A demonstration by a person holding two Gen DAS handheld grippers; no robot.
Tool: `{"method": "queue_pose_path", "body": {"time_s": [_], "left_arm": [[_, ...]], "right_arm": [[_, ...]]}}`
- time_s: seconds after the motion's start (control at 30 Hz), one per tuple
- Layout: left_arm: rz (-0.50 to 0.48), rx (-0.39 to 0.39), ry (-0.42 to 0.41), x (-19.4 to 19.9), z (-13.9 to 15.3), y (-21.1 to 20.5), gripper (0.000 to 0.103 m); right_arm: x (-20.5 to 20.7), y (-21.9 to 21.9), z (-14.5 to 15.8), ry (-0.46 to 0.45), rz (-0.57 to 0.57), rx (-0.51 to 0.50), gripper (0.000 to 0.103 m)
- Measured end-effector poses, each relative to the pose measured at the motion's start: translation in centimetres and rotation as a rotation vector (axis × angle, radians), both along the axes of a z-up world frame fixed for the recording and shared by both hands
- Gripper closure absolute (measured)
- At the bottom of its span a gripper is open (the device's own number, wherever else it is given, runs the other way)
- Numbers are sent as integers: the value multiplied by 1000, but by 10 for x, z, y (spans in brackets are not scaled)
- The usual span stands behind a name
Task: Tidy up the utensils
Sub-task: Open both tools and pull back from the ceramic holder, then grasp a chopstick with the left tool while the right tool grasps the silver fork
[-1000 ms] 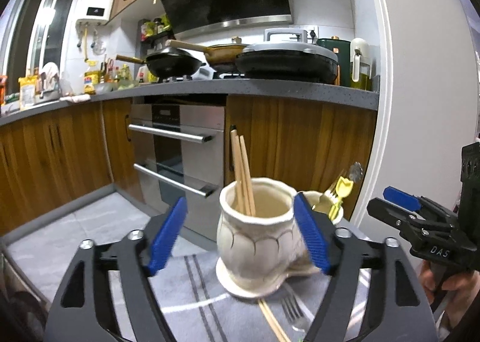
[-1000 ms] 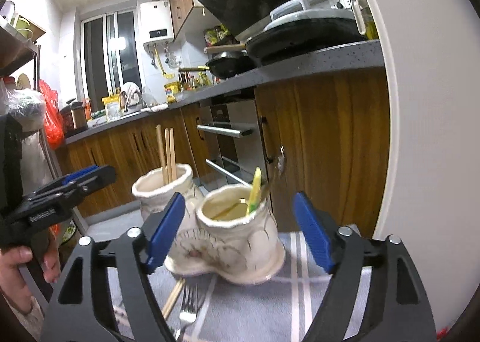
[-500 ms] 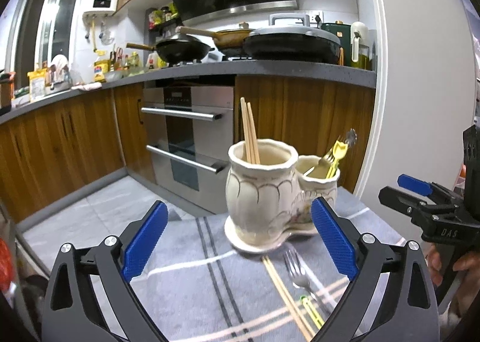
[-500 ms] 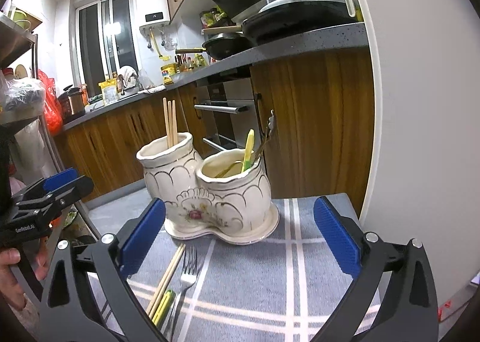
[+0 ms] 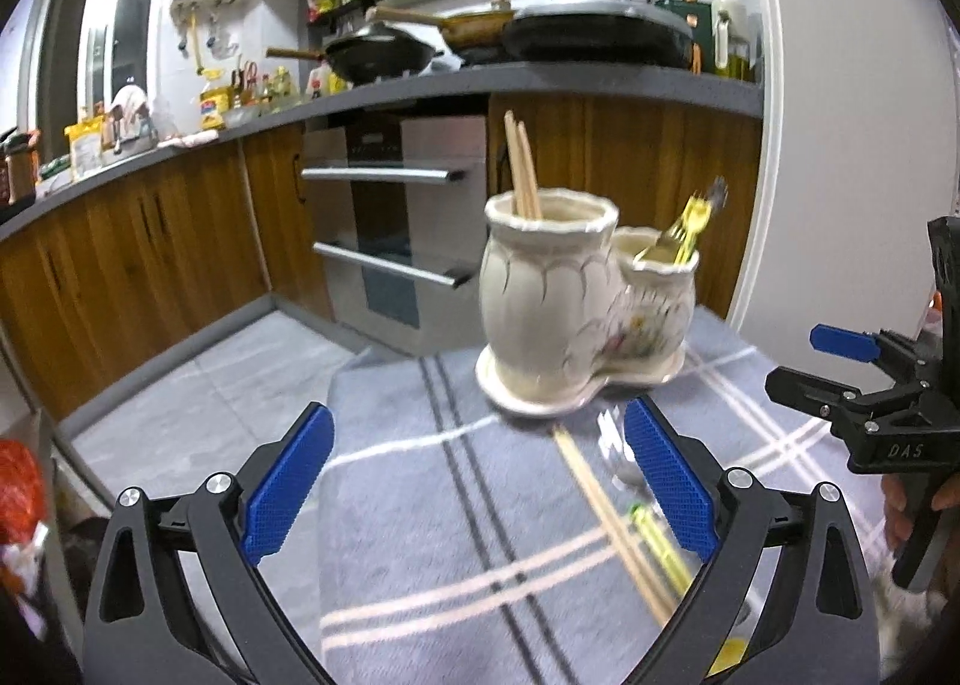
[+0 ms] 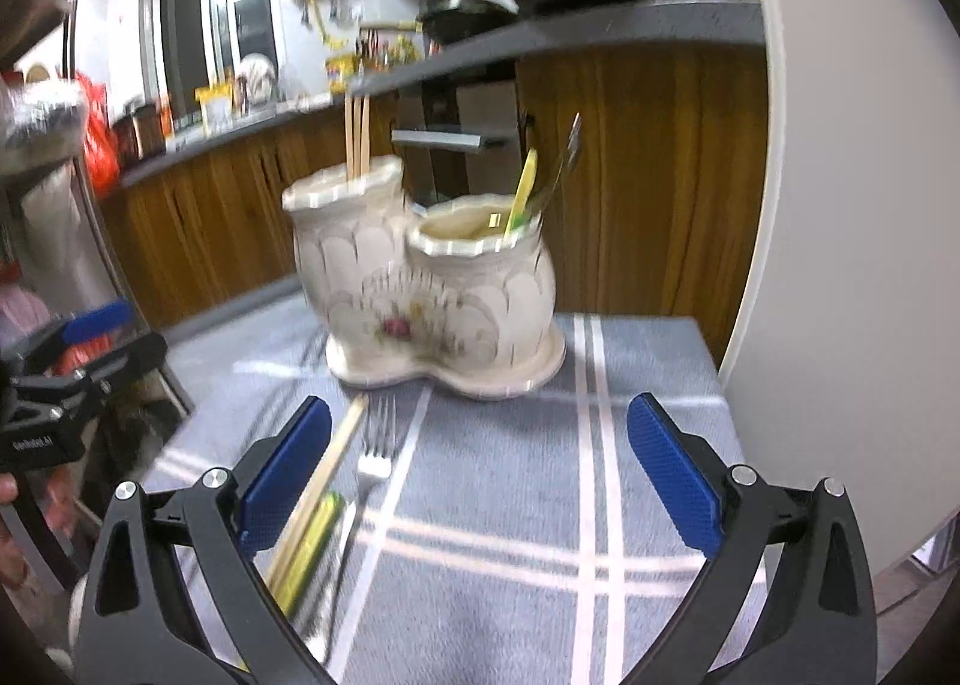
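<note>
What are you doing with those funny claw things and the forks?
A person is sorting utensils with a gripper in each hand. Both the left gripper and right gripper are open and empty. Chopsticks and a fork lie on the cloth, not yet in the two-cup holder.

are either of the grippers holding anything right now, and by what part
Nothing is held. The left gripper and right gripper are both open and empty.
</note>
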State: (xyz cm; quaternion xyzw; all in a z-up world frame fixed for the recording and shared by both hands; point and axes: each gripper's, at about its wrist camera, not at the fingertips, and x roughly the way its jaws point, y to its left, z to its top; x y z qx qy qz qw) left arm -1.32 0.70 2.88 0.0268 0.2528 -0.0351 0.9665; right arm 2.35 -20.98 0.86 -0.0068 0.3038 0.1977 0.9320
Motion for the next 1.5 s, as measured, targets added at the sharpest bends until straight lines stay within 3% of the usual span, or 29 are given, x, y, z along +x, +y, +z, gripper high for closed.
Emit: {"method": "queue_pose_path", "body": {"time_s": [0.23,0.57,0.67,0.73,0.83,1.17,1.23,1.5], "left_arm": [[17,26,77,-8,-23,4,6],[7,33,182,-9,-49,-4,6],[0,28,206,-7,-54,-7,6],[-5,31,209,-7,-56,-9,6],[-8,26,211,-7,-56,-9,6],[-14,0,226,-5,-56,-12,6],[-17,3,232,-4,-56,-15,6],[-36,7,280,3,-61,-33,6]], "right_arm": [[0,20,-30,111,55,-93,6],[-6,45,-48,202,129,-131,10],[-8,52,-52,213,152,-157,20],[-8,56,-54,227,163,-170,34],[-6,59,-57,249,171,-171,47],[5,86,-61,297,174,-210,73],[9,87,-61,299,171,-209,94],[7,66,-62,291,144,-128,98]]}}
